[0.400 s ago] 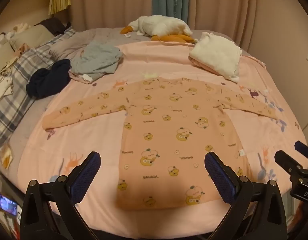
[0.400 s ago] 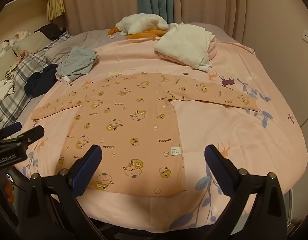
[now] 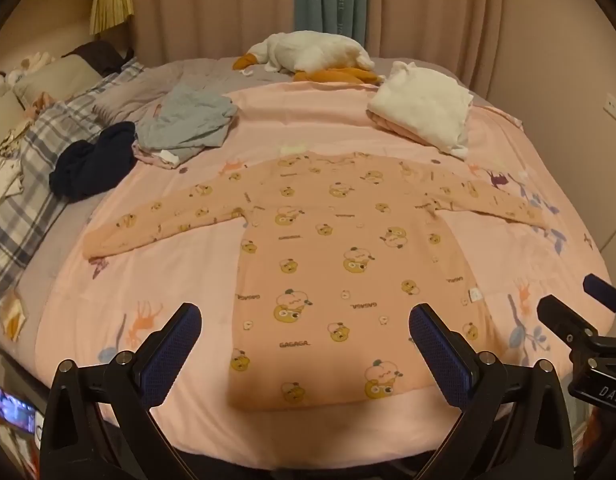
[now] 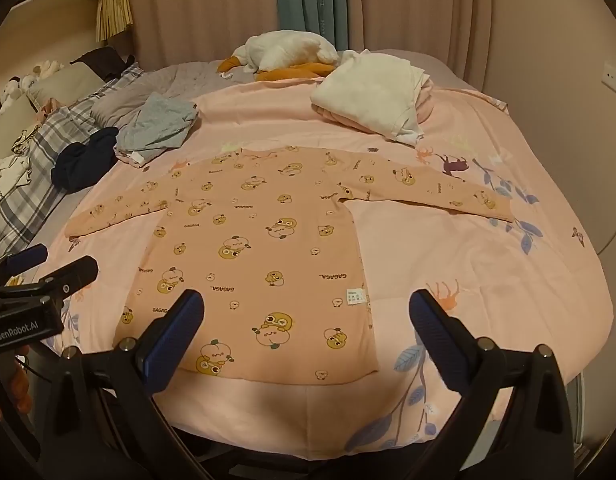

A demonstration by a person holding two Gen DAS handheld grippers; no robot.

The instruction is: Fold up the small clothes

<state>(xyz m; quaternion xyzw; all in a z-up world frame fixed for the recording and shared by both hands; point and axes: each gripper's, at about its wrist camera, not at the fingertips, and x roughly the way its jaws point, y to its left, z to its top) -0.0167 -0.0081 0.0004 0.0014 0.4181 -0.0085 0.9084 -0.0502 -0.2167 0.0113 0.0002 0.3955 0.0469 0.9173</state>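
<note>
A small peach long-sleeved shirt [image 3: 339,264] with a cartoon print lies flat on the pink bed sheet [image 3: 140,280], both sleeves spread out to the sides. It also shows in the right wrist view [image 4: 260,256]. My left gripper [image 3: 304,344] is open and empty, held above the shirt's near hem. My right gripper [image 4: 308,332] is open and empty, above the hem's right part. The right gripper's fingers show at the right edge of the left wrist view [image 3: 567,320]. The left gripper's fingers show at the left edge of the right wrist view [image 4: 64,276].
A folded white and pink pile [image 3: 423,112] lies at the back right. A grey garment [image 3: 188,124] and a dark navy one [image 3: 92,160] lie at the back left. A plush goose [image 3: 308,56] is by the curtain. Plaid bedding [image 3: 24,200] is on the left.
Both grippers have shifted very slightly; the shirt lies as before.
</note>
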